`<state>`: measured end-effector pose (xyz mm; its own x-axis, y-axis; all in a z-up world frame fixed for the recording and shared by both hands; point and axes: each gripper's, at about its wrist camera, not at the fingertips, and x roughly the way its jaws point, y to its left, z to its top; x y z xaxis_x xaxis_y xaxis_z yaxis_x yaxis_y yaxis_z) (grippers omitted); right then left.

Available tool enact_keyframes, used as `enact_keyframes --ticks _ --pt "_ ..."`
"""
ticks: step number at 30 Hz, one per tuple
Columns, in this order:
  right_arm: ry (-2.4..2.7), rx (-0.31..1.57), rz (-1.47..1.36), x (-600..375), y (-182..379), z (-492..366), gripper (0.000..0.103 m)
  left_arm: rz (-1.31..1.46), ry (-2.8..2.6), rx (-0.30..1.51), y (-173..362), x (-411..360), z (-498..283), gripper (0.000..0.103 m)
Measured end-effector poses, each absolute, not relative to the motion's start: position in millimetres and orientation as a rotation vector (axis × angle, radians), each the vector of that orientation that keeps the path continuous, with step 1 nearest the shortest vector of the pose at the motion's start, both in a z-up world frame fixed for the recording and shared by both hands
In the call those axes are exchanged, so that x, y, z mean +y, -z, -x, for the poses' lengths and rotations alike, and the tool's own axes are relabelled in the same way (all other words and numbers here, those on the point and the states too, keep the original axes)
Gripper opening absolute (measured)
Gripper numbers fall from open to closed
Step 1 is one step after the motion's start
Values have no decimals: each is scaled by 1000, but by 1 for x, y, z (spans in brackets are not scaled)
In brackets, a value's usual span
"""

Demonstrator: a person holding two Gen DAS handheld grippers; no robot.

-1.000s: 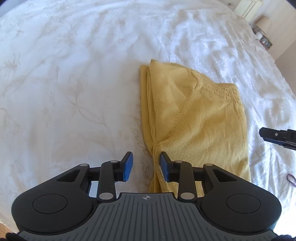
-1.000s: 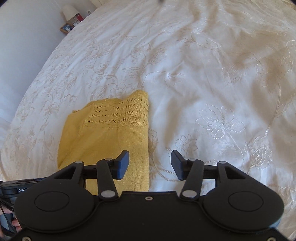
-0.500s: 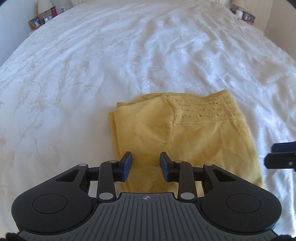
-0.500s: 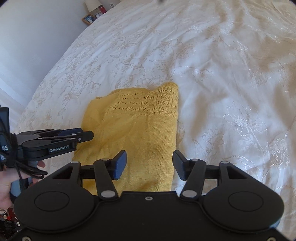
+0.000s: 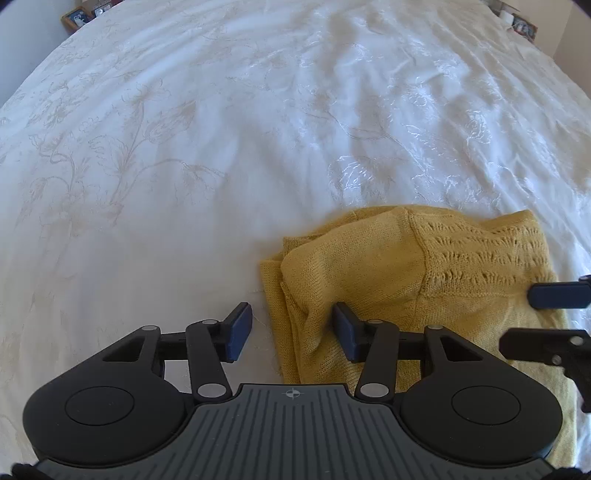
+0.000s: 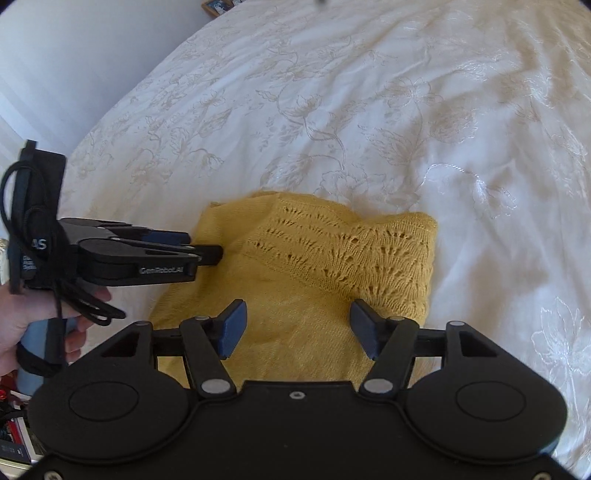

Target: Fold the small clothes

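Note:
A folded mustard-yellow knit garment lies on the white embroidered bedspread; it also shows in the right wrist view. My left gripper is open, its jaws straddling the garment's left folded edge at the near end. My right gripper is open and empty, low over the garment's near part. The right gripper's fingers show at the right edge of the left wrist view. The left gripper, held in a hand, shows from the side in the right wrist view.
The bedspread stretches away in all directions. A bedside shelf with small framed items stands at the far left, another at the far right. A wall runs along the bed's left side.
Both grippers have swung round and closed in on the garment's near end. The left gripper now straddles the left folded edge; the right one hovers over the cloth. The left jaws have opened wider.

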<state>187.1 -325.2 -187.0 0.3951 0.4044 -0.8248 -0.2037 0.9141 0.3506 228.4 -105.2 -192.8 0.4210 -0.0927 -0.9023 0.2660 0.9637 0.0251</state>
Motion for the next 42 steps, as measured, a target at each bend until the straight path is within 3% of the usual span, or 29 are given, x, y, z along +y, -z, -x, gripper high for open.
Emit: enact_keyframes --ticks 7,10,11,14,15,25,31,42 --pt "-294 1133 -182 -322 198 -227 69 -172 217 1126 192 -104 -232 57" --pt "-265 1126 -189 -326 193 -230 70 -175 197 1135 192 -102 -235 69" --pt "-258 1117 -189 -328 190 -229 73 -170 186 1141 191 -101 -236 76" --pt "-234 1076 -202 -336 178 -218 99 -148 138 1149 183 -97 -236 94" --pt "-221 1058 -211 -341 173 -214 101 -146 129 1130 178 -96 -233 98" --pt "-140 976 -293 -385 145 -157 102 -88 112 1025 130 -100 -188 103" --pt "-152 1036 -290 -392 137 -124 102 -68 170 1031 117 -115 -145 103" --pt "-216 1039 -145 -366 112 -50 102 -178 147 946 90 -146 -50 102"
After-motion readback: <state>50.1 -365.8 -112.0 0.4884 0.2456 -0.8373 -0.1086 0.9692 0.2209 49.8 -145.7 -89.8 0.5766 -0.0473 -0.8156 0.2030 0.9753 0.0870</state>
